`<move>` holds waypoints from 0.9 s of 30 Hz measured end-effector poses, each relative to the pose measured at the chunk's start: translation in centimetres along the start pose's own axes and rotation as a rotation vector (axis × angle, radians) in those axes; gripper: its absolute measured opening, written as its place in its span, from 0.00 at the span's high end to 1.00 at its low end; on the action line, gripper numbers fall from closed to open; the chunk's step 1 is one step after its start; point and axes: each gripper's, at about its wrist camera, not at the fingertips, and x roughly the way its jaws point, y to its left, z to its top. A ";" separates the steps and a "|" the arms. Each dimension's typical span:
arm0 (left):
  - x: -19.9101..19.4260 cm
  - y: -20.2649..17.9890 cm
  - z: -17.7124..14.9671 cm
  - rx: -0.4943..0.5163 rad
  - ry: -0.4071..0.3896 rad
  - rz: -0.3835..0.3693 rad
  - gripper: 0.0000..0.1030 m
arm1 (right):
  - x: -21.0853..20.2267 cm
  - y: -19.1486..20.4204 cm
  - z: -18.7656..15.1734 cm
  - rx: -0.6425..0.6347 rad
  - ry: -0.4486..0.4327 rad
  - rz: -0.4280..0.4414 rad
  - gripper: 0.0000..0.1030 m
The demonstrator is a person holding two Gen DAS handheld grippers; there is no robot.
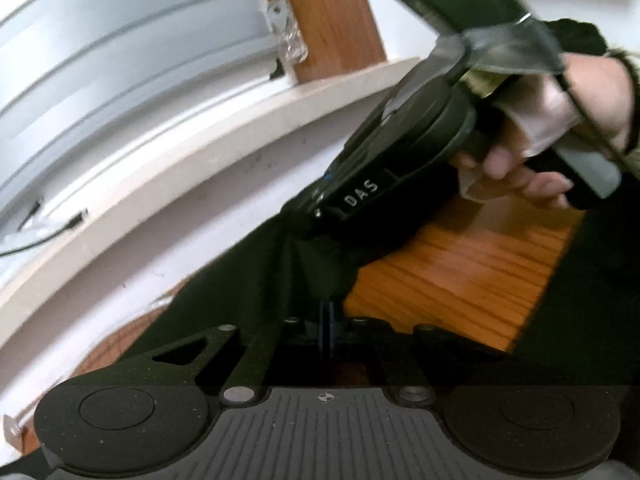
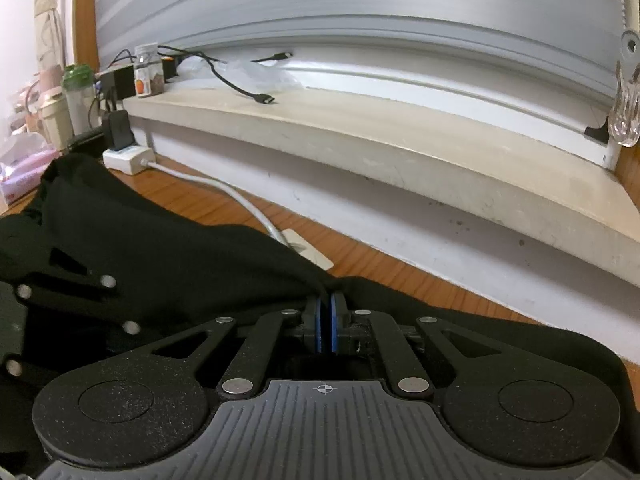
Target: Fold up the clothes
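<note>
Both tools are pinching the black garment (image 2: 168, 248) over the wooden table (image 2: 400, 268): left gripper (image 1: 327, 320) and right gripper (image 2: 326, 312) are each clamping an edge (pads nearly touching). Cloth is draping soft, light, limp w/ no stiffness, so gripping hems/corners looks best.

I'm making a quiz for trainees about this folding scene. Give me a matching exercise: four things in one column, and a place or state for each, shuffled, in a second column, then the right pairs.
Things:
1. black garment
2. black cable plug
3. white power strip
4. clear clip

Places or states:
A. lying on the window ledge
B. hanging at the right end of the blind
C. pinched between the fingers of both grippers
D. on the wooden table, by the wall

Pairs: 1-C, 2-A, 3-D, 4-B
</note>
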 end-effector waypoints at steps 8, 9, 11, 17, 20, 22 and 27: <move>-7.1 1.8 -0.2 -0.106 -0.116 -0.036 0.98 | -3.3 -1.0 -0.1 0.047 -0.013 0.028 0.74; -7.2 1.9 -0.4 -0.115 -0.116 -0.031 0.98 | -4.1 -1.3 -0.3 0.053 -0.015 0.027 0.74; -6.7 2.2 -0.8 -0.134 -0.106 -0.032 0.98 | -5.8 -1.9 -0.8 0.060 -0.017 0.005 0.73; -4.1 2.6 -2.0 -0.175 -0.068 -0.047 0.98 | -11.9 -6.6 -4.5 0.133 -0.021 -0.162 0.63; -3.2 2.9 -2.6 -0.198 -0.059 -0.057 0.98 | -15.0 -10.3 -6.9 0.207 -0.018 -0.269 0.63; -2.8 3.3 -3.0 -0.214 -0.052 -0.066 0.97 | -17.0 -12.5 -8.7 0.259 -0.017 -0.347 0.63; -2.1 3.9 -3.6 -0.240 -0.046 -0.078 0.97 | -20.7 -17.2 -12.9 0.416 -0.005 -0.484 0.61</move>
